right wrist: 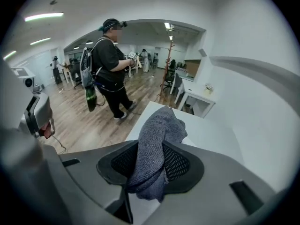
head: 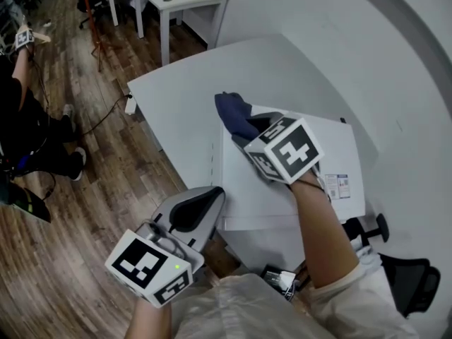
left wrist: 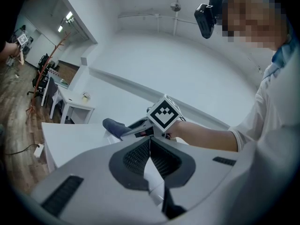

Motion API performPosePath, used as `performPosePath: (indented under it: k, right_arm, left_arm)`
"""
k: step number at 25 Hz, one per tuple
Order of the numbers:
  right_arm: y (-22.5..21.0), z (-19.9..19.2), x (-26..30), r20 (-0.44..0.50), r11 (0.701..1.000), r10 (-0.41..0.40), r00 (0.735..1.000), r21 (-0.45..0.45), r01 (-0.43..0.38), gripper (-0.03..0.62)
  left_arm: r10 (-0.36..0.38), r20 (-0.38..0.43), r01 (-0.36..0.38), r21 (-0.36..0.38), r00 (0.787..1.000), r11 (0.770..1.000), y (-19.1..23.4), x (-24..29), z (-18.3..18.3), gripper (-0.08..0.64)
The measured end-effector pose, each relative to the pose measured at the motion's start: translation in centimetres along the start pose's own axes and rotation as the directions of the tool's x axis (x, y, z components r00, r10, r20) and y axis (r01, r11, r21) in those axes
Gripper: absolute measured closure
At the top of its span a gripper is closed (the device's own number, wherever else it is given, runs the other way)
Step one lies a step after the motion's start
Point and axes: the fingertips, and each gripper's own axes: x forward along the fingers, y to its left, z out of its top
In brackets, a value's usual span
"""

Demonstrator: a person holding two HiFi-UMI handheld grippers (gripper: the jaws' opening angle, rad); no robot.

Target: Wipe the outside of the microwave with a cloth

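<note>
Dim, cool, blue-grey light fills all three views, with soft shadows under even overhead lighting. Ceiling strip lights [right wrist: 43,16] glow at the upper left of the right gripper view, and the wooden floor [right wrist: 89,121] below carries a mild sheen. Fisheye bending bows straight edges, and corners fall to black. The cloth [right wrist: 157,149] at lower centre is sharp, weave visible

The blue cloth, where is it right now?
The cloth is mid-frame in the head view, clamped in the right gripper, at the far left corner of the white microwave.
</note>
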Motion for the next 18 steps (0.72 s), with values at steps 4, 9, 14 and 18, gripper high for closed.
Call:
performPosePath:
  k: [4, 9, 14, 18]
  right_arm:
    - [2.9, 1.4, 1.0, -0.088, 0.971, 0.096, 0.991, -0.211, -0.113, 0.430]
    - [4.3, 2.1, 2.6, -0.317, 0.844, 0.143, 0.938, -0.456, -0.282, 0.430]
    - [5.9, 1.5, 3.5, -0.546, 0.671, 0.141, 0.826, -0.560, -0.485, 0.430]
    - [6.5, 1.5, 4.9, -0.629, 0.612, 0.078, 0.773, -0.582, -0.535, 0.430]
  left_arm:
    - [0.016, -0.015, -0.016, -0.001, 1.000, 1.000, 0.5, -0.8, -0.8, 0.557]
    - [0.033, -0.043, -0.033, 0.011, 0.999, 0.999, 0.7, -0.9, -1.8, 0.557]
    - [0.075, -0.115, -0.070, 0.053, 0.991, 0.996, 3.2, 1.0, -2.5, 0.557]
    - [0.100, -0.145, -0.093, 0.056, 0.984, 0.994, 5.1, 1.5, -3.1, 0.557]
